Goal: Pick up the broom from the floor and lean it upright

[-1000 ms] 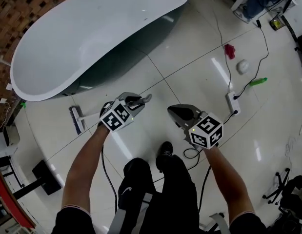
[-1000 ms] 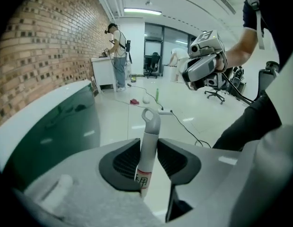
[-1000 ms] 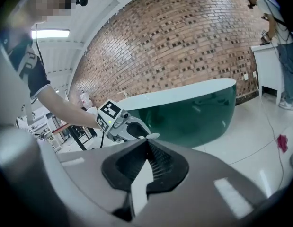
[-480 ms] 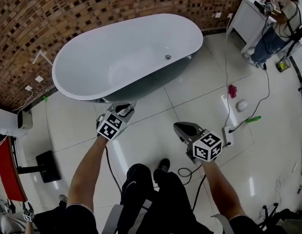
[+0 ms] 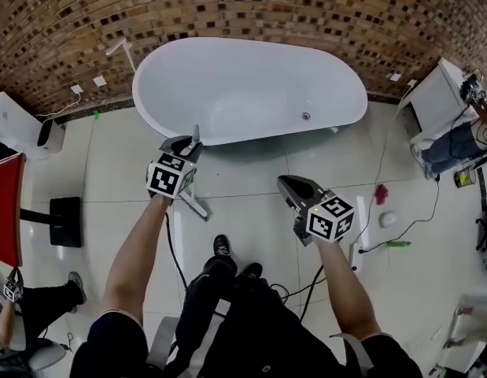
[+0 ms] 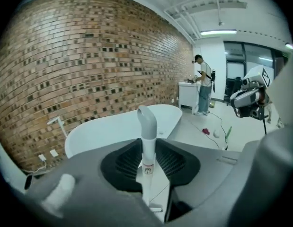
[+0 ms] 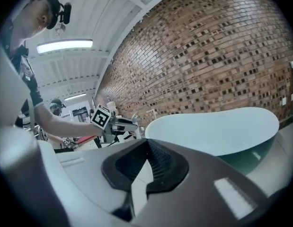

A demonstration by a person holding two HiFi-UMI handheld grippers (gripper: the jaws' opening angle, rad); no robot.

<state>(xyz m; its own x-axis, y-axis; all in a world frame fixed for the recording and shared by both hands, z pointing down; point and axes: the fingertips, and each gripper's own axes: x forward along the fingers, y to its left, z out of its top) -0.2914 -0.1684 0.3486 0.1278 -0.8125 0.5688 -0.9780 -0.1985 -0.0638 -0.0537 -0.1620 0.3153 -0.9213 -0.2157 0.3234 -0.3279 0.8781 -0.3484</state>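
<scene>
As the fingers of your left gripper (image 6: 147,148), closing just now, pinch the slim white grey-tipped broom handle (image 6: 147,123) between them, those of your right gripper (image 7: 147,144) sit together, empty.

— What's underfoot for you?
— A floor (image 5: 109,156) of glossy pale tiles. It shines with reflected light across the middle of my head view.
— And along the top of the frame?
— A rough, matt brick wall (image 5: 267,6). The bathtub (image 5: 251,85) below it is smooth and glossy white.
— The broom?
— In my left gripper view, the broom handle (image 6: 147,122) looks like smooth, pale grey plastic.
</scene>
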